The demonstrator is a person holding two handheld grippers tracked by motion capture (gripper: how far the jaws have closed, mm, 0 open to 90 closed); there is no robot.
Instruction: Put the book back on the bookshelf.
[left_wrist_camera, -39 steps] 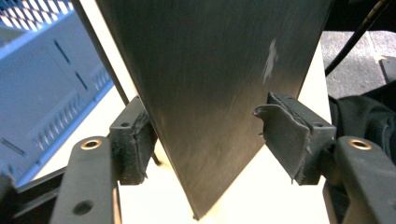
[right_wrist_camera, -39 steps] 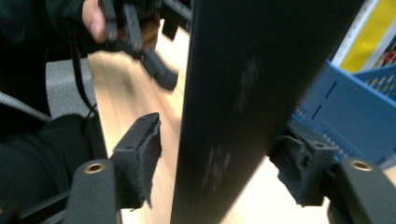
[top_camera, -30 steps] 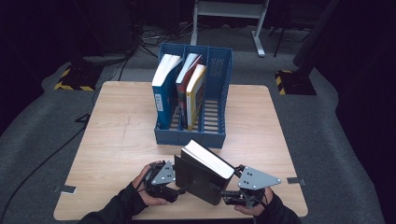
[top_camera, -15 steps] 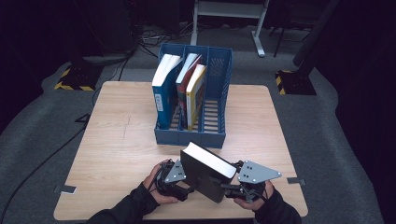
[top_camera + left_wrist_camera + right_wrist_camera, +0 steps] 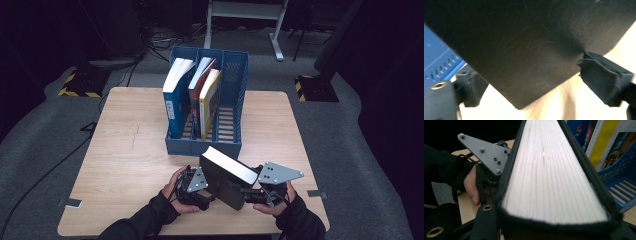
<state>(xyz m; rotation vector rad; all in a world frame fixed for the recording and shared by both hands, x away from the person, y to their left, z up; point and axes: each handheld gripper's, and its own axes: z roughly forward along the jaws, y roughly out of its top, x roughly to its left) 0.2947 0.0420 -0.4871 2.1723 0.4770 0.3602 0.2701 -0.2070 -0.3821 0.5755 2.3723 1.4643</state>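
Book (image 5: pixel 227 175) black, no legible title; R gripper (image 5: pixel 252 194) grasping it, L gripper (image 5: pixel 205 192) released, jaws just widened.

Dim room — grey carpet floor (image 5: pixel 60 125), pale wooden table (image 5: pixel 125 150), cables (image 5: pixel 150 40) behind.

Open slot at the blue file rack's (image 5: pixel 235 145) right, books (image 5: pixel 200 100) crowding its left.
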